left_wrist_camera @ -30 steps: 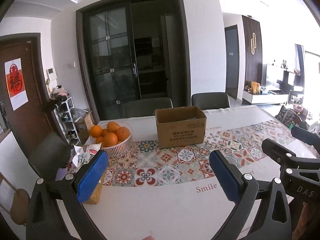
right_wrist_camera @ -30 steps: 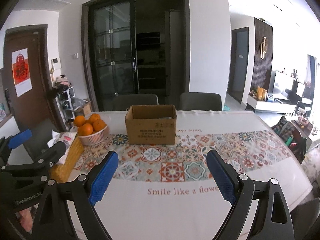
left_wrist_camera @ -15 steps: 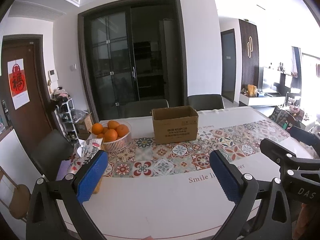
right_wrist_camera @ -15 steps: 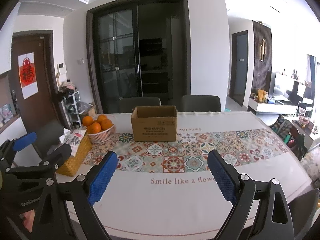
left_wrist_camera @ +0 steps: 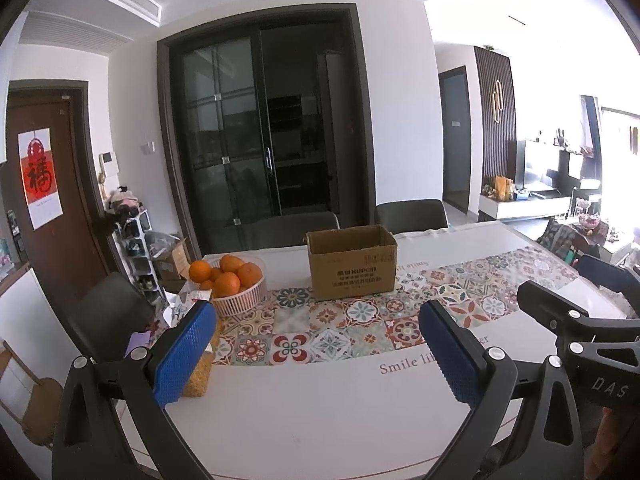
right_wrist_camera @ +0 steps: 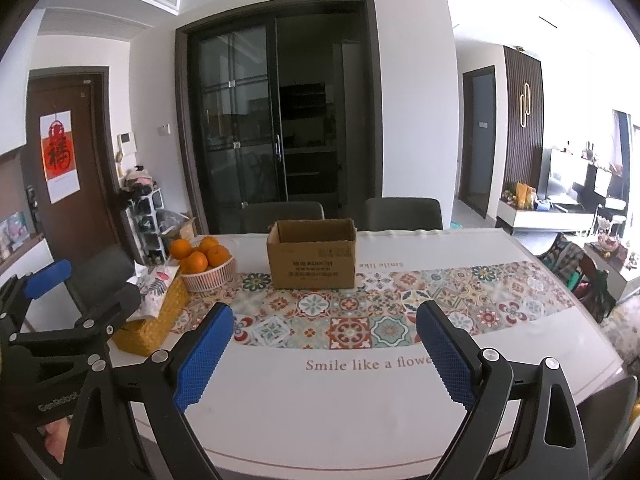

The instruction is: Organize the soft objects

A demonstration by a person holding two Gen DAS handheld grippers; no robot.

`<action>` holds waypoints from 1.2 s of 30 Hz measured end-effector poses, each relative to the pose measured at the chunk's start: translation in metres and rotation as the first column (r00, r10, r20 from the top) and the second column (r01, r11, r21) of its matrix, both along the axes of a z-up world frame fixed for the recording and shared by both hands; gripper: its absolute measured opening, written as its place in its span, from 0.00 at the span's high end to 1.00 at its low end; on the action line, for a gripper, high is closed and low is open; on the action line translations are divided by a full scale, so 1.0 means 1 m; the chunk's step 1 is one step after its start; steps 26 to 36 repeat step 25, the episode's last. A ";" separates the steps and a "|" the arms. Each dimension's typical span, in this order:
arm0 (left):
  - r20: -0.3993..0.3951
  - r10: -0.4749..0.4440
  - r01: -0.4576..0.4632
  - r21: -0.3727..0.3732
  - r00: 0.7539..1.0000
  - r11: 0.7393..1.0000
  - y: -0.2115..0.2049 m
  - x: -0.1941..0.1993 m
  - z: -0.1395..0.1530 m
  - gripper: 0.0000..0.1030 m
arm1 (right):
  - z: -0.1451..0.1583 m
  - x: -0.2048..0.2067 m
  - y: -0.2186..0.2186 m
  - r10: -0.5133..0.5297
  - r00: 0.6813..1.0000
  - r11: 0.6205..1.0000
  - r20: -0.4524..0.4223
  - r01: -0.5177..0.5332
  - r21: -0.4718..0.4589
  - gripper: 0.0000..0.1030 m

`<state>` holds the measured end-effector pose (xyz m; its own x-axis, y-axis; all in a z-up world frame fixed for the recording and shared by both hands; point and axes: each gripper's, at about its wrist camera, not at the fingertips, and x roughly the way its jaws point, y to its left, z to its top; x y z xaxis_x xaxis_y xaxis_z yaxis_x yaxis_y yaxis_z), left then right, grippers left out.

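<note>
left gripper (left_wrist_camera: 316, 344): jaws wide apart, nothing between the blue pads; hangs over the near white part of the table (left_wrist_camera: 304, 408).
right gripper (right_wrist_camera: 324, 344): same, spread wide and empty, just beside the left one.
soft objects: none in plain sight on the table; may be inside the box (right_wrist_camera: 312, 256), whose interior is hidden, so cannot tell.
box: open-topped cardboard, upright on the patterned runner (right_wrist_camera: 360, 320), far side of the table, well apart from both grippers.
handling guess: soft things should be light, squashy and hard to damage; they sag, so pinch mid-body or a thick fold, not an edge. Pads look textured, so slip seems unlikely.
other stuff: oranges (right_wrist_camera: 198, 256) in a white bowl, left of the box; wicker basket (right_wrist_camera: 152, 324) with a printed pouch, near the left edge.
vs earlier: both views now sit farther back and slightly higher; box and bowl look smaller, more near table edge shows. Jaws as wide as before. Nothing on the table has shifted.
</note>
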<state>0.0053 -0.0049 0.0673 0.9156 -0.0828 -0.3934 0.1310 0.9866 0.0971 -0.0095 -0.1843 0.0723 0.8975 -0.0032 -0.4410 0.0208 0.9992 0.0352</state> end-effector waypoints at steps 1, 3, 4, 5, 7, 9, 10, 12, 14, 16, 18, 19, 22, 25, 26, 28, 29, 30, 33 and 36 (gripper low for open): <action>0.000 -0.001 0.001 0.000 1.000 1.000 0.000 0.000 0.000 0.00 | 0.001 0.000 0.000 -0.003 1.000 1.000 0.003 0.003 -0.004 0.09; 0.000 -0.002 0.002 0.001 1.000 1.000 0.000 0.000 -0.001 0.00 | 0.001 0.000 0.000 -0.006 1.000 1.000 0.003 0.006 -0.007 0.09; -0.001 -0.002 0.002 0.000 1.000 1.000 0.000 0.000 -0.001 0.00 | 0.001 0.001 0.000 -0.006 1.000 1.000 0.002 0.006 -0.006 0.09; 0.000 -0.003 0.003 -0.001 1.000 1.000 0.000 0.000 -0.001 0.00 | 0.002 0.001 -0.001 -0.006 1.000 1.000 0.001 0.006 -0.006 0.09; 0.000 -0.004 0.004 0.002 1.000 1.000 -0.001 0.000 -0.002 0.00 | 0.002 0.002 -0.001 -0.009 1.000 1.000 0.000 0.009 -0.008 0.09; 0.002 -0.003 0.003 0.002 1.000 1.000 -0.001 0.000 -0.002 0.00 | 0.002 0.001 -0.002 -0.013 1.000 1.000 0.000 0.013 -0.009 0.09; 0.001 -0.002 0.002 0.003 1.000 1.000 -0.002 0.000 -0.002 0.00 | 0.001 0.003 -0.001 -0.013 1.000 1.000 -0.001 0.013 -0.009 0.09; 0.000 -0.005 0.005 0.003 1.000 1.000 -0.001 0.000 -0.003 0.00 | 0.001 0.003 -0.002 -0.016 1.000 1.000 0.000 0.016 -0.009 0.09; -0.001 -0.005 0.005 0.004 1.000 1.000 -0.001 0.001 -0.004 0.00 | 0.001 0.003 -0.002 -0.018 1.000 1.000 -0.002 0.018 -0.012 0.09; 0.000 -0.005 0.005 0.003 1.000 1.000 -0.001 0.001 -0.004 0.00 | 0.000 0.004 -0.003 -0.021 1.000 1.000 -0.002 0.021 -0.011 0.09; 0.000 -0.007 0.007 0.003 1.000 1.000 -0.001 0.001 -0.004 0.00 | 0.000 0.003 -0.004 -0.021 1.000 1.000 -0.004 0.021 -0.012 0.09; 0.000 -0.006 0.006 0.003 1.000 1.000 -0.001 0.001 -0.004 0.00 | 0.000 0.004 -0.003 -0.019 1.000 1.000 -0.002 0.019 -0.012 0.09; 0.000 -0.006 0.006 0.003 1.000 1.000 -0.001 0.001 -0.004 0.00 | 0.001 0.004 -0.003 -0.021 1.000 1.000 -0.001 0.021 -0.013 0.09; 0.000 -0.005 0.005 0.004 1.000 1.000 -0.001 0.001 -0.004 0.00 | 0.001 0.004 -0.004 -0.021 1.000 1.000 -0.001 0.021 -0.013 0.09; 0.000 -0.005 0.005 0.004 1.000 1.000 -0.001 0.001 -0.004 0.00 | 0.001 0.004 -0.004 -0.021 1.000 1.000 -0.001 0.021 -0.013 0.09; 0.000 -0.005 0.005 0.004 1.000 1.000 -0.001 0.001 -0.004 0.00 | 0.001 0.004 -0.004 -0.021 1.000 1.000 -0.001 0.021 -0.013 0.09; 0.000 -0.005 0.005 0.004 1.000 1.000 -0.001 0.001 -0.004 0.00 | 0.001 0.004 -0.004 -0.021 1.000 1.000 -0.001 0.021 -0.013 0.09; 0.000 -0.005 0.005 0.004 1.000 1.000 -0.001 0.001 -0.004 0.00 | 0.001 0.004 -0.004 -0.021 1.000 1.000 -0.001 0.021 -0.013 0.09; 0.000 -0.005 0.005 0.004 1.000 1.000 -0.001 0.001 -0.004 0.00 | 0.001 0.004 -0.004 -0.021 1.000 1.000 -0.001 0.021 -0.013 0.09; 0.000 -0.005 0.005 0.004 1.000 1.000 -0.001 0.001 -0.004 0.00 | 0.001 0.004 -0.004 -0.021 1.000 1.000 -0.001 0.021 -0.013 0.09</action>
